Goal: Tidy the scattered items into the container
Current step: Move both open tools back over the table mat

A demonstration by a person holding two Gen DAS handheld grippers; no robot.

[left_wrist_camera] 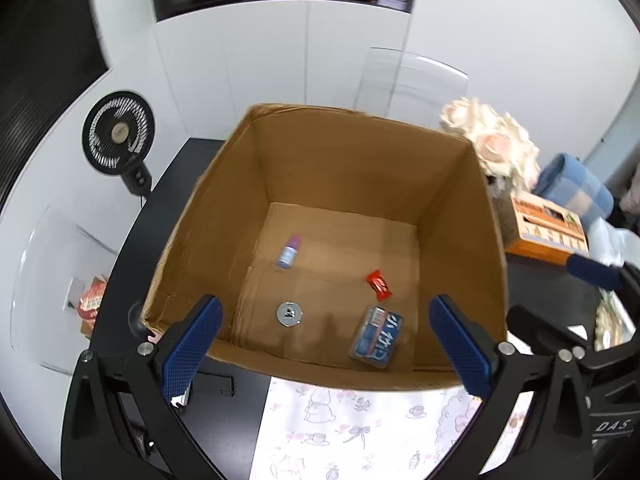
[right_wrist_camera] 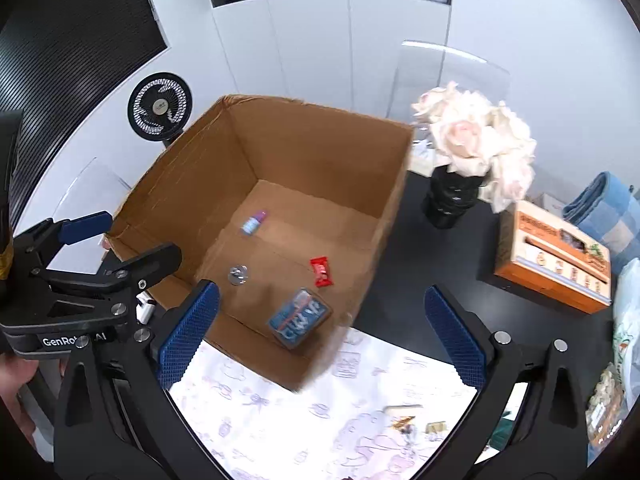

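Both tools are held wide and empty: the left tool [left_wrist_camera: 326, 344] over the near rim of the cardboard box [left_wrist_camera: 360, 152], the right tool [right_wrist_camera: 322, 330] beside it. Inside are seen a small bottle [left_wrist_camera: 289, 252], a red wrapper [left_wrist_camera: 378, 285], a blue packet [left_wrist_camera: 376, 338] and what may be a metal disc [left_wrist_camera: 289, 314]. Small items [right_wrist_camera: 404, 420] are left on the patterned cloth [right_wrist_camera: 280, 420] covering the worktop [right_wrist_camera: 460, 252].

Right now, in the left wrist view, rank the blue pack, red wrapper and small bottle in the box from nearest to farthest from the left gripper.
1. Blue pack, near the box's front wall, right side.
2. Red wrapper, just beyond it, right of centre.
3. Small bottle, farthest from the left gripper, left of centre.
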